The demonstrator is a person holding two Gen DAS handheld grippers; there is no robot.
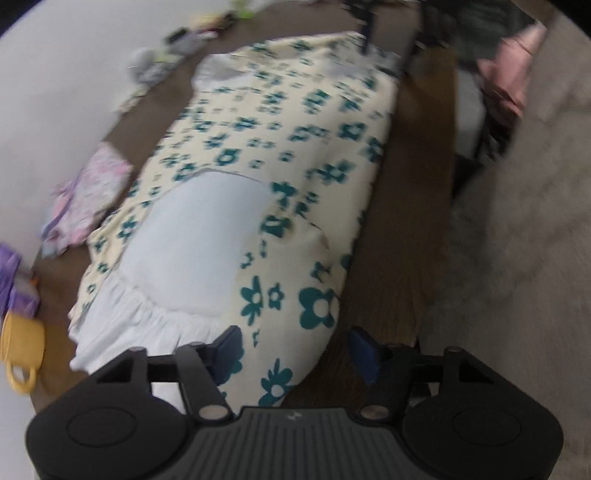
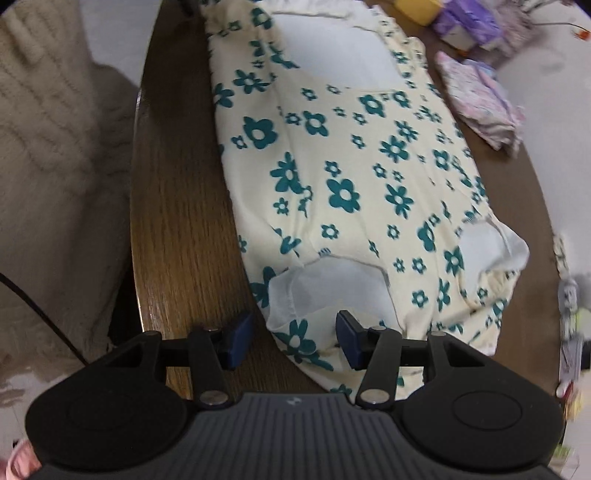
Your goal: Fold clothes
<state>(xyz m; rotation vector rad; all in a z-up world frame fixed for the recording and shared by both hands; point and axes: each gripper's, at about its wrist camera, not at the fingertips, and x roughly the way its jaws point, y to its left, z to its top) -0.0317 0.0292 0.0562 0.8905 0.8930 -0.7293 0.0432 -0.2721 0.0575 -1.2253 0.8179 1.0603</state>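
Note:
A cream garment with teal flowers and white panels (image 1: 280, 147) (image 2: 369, 166) lies spread lengthwise on a brown wooden table (image 1: 406, 229) (image 2: 177, 206). My left gripper (image 1: 295, 350) is open, its blue pads straddling the garment's near end by the white ruffled hem (image 1: 140, 314). At the opposite end my right gripper (image 2: 291, 341) is open too, with a flowered corner beside a white-lined opening (image 2: 325, 284) lying between its fingers. Neither gripper holds the cloth. The left wrist view is blurred by motion.
A folded pink-lilac patterned cloth (image 1: 88, 199) (image 2: 476, 99) lies beside the garment. A yellow mug (image 1: 22, 350), purple packets (image 2: 465, 26) and small toys (image 1: 155, 62) (image 2: 569, 306) sit along the far table side. A beige fluffy rug (image 1: 517, 240) (image 2: 55, 147) lies below the table edge.

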